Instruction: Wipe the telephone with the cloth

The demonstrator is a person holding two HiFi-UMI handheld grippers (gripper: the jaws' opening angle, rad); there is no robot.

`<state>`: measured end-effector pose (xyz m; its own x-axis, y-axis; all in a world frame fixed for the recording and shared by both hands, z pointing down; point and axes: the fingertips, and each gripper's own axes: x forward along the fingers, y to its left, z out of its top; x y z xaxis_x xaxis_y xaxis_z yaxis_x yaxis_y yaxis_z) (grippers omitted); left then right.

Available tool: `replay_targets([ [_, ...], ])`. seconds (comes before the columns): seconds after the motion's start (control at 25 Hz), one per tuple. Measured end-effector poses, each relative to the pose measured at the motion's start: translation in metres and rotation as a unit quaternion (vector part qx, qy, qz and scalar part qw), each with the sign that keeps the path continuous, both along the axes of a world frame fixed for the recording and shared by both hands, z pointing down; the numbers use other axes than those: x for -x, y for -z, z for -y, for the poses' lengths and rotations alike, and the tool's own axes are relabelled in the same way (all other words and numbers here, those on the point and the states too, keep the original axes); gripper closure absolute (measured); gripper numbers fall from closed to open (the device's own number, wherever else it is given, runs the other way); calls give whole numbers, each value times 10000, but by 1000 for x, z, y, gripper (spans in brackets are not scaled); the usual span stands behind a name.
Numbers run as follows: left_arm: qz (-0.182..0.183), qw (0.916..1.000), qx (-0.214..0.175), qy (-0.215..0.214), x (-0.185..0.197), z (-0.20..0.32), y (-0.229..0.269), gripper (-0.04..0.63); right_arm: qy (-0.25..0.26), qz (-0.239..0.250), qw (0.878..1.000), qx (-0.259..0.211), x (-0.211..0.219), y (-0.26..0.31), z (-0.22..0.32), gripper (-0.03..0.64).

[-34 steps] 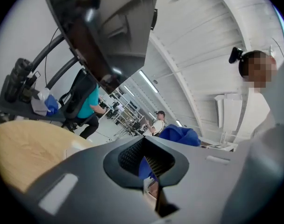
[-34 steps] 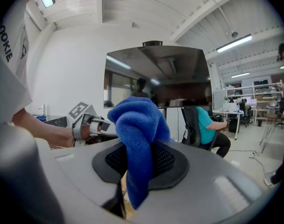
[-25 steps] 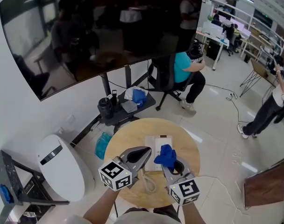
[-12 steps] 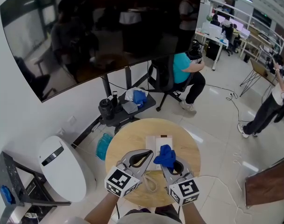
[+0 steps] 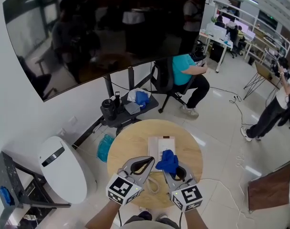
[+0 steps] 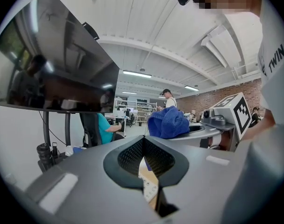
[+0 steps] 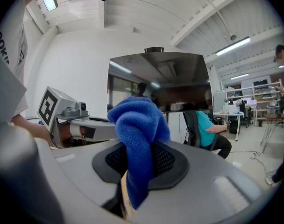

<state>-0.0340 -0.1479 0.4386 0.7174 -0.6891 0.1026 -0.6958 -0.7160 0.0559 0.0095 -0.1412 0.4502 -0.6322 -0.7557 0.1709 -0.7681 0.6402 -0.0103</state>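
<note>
While the cloth [image 5: 167,160] hangs at the near end of the telephone [image 5: 160,144] on the round table [image 5: 123,149], head view suggests wiping is about to start: lower, then sweep. Table rim well clear all round. Left gripper view: left gripper [image 6: 143,149] closed, empty. Right gripper view: right gripper [image 7: 138,169] clamped on cloth.

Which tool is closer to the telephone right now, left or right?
Right. The right tool, shut on the blue cloth, sits over the telephone's near end. The left tool, shut and empty, is just off its left edge, by the coiled cord.
</note>
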Motion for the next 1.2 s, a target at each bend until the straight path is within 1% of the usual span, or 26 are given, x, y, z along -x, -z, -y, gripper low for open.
replay_targets([
  [0.24, -169, 9996, 46, 199, -12, -25, 5, 595, 79, 36, 10000, -36, -10, 4, -26, 529],
  [0.4, -273, 9987, 111, 420, -24, -46, 6, 595, 119, 66, 9999, -30, -19, 5, -47, 529],
  [0.6, -301, 9975, 17, 646, -31, -70, 12, 595, 64, 170, 9998, -24, -27, 10, -67, 531],
  [0.84, -376, 9963, 31, 772, -34, -84, 15, 595, 97, 225, 9997, -40, -30, 13, -85, 532],
  [1.2, -410, 9956, 49, 839, -41, -105, 16, 595, 27, 247, 9997, -44, -40, 16, -105, 531],
])
